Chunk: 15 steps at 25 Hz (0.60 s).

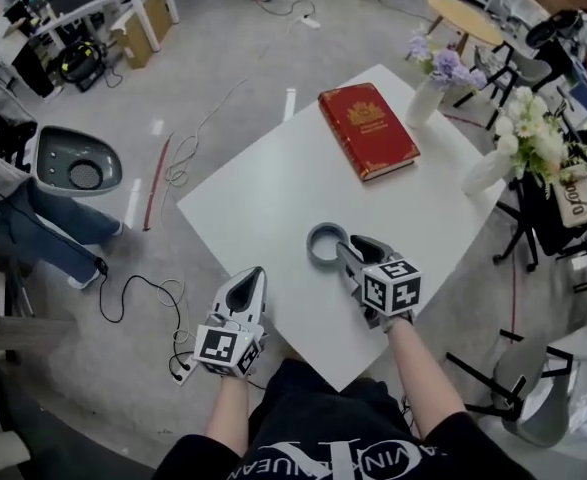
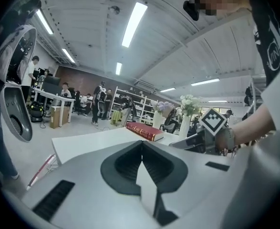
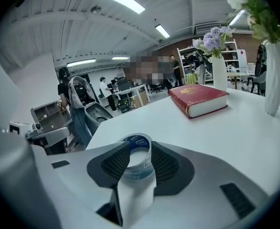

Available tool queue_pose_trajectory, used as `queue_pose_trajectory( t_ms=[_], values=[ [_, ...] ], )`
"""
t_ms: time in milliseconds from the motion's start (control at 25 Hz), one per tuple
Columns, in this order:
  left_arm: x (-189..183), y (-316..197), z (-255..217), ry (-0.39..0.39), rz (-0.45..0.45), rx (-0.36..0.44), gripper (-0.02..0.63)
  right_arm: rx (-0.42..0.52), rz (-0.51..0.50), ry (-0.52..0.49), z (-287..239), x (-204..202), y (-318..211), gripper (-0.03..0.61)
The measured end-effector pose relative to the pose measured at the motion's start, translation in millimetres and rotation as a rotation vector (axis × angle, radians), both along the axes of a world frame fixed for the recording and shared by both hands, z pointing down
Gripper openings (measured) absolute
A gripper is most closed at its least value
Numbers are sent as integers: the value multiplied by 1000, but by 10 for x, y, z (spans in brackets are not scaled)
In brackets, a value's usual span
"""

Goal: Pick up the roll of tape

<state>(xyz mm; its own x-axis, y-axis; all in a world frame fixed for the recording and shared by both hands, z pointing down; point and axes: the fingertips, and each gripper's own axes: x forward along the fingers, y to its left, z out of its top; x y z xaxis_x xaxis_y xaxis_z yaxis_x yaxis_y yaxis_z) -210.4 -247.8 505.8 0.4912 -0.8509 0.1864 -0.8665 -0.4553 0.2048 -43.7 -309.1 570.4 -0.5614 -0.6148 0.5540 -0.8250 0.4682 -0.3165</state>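
Blue-printed tape lay on desk between spread jaws of right gripper; needed centring, then even squeeze. Jaws of left gripper together, empty.

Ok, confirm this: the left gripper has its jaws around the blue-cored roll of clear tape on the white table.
Wrong gripper: the right gripper has its jaws around the blue-cored roll of clear tape on the white table, as the right gripper view shows.

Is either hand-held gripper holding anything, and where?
Nothing is held. The roll of tape lies between the right hand-held gripper's open jaws, ungripped; the left hand-held gripper is shut, empty.
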Motion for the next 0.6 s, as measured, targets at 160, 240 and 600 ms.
queue_pose_trajectory(
  t_ms=[160, 240, 600],
  values=[
    [4, -70, 39, 12, 17, -4, 3, -51, 14, 62, 145, -9, -119, 146],
    [1, -92, 65, 21, 18, -6, 3, -76, 14, 90, 212, -6, -171, 144],
    [-53, -60, 153, 36, -1, -20, 3, -145, 15, 138, 379, -48, -278, 109]
  ],
)
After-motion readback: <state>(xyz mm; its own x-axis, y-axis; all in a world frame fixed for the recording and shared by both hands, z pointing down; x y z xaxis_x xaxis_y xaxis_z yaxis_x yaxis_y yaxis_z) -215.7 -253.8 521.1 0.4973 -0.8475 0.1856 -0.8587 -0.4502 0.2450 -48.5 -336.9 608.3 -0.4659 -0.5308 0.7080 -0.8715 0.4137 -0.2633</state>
